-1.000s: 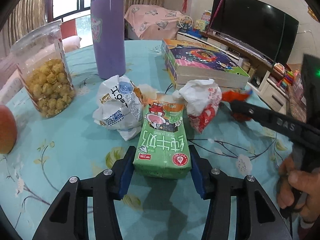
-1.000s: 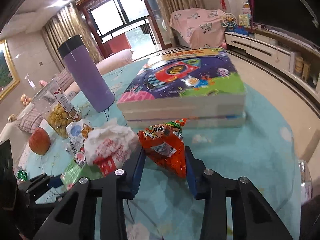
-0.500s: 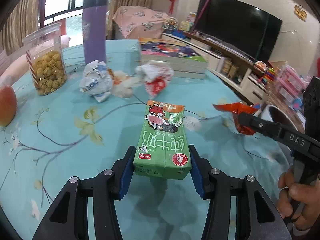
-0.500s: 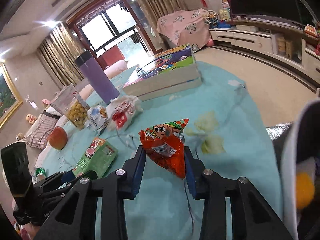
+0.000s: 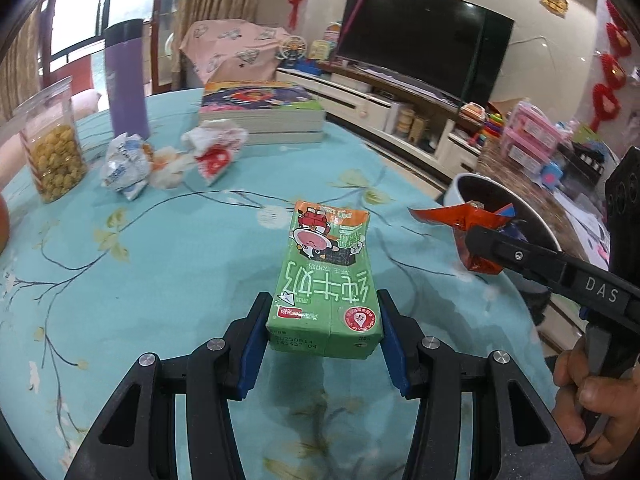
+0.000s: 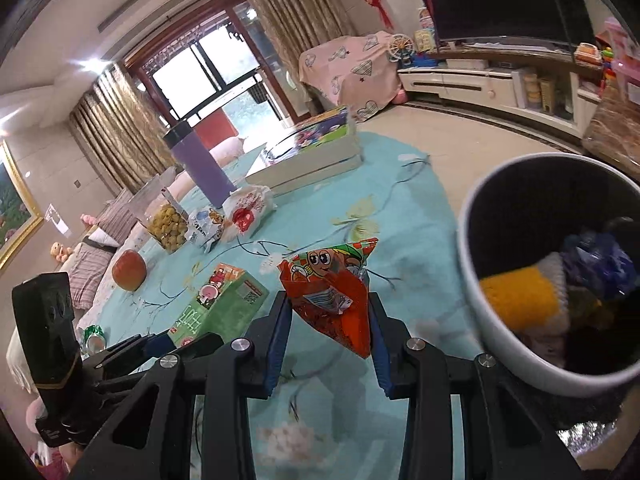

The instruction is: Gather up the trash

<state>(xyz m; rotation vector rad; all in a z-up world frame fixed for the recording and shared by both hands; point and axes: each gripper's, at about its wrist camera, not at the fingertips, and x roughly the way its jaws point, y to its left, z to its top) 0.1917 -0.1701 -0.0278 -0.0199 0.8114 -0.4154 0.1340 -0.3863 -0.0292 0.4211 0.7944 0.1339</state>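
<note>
Both loads have travelled from the tabletop's far clutter toward its right edge: left gripper (image 5: 322, 334) clamping the green milk carton (image 5: 326, 280), right gripper (image 6: 328, 334) pinching the red snack wrapper (image 6: 334, 300) beside the trash bin (image 6: 472, 280), nearly ready to drop.

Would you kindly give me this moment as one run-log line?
left gripper: shut on milk carton | right gripper: shut on red snack wrapper | trash bin: beside table edge, partly filled

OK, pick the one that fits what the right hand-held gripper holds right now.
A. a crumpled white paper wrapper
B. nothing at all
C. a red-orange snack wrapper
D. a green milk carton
C: in the right wrist view the right hand-held gripper is shut on the red-orange snack wrapper, beside the white bin; the green milk carton sits in the left hand-held gripper.
</note>
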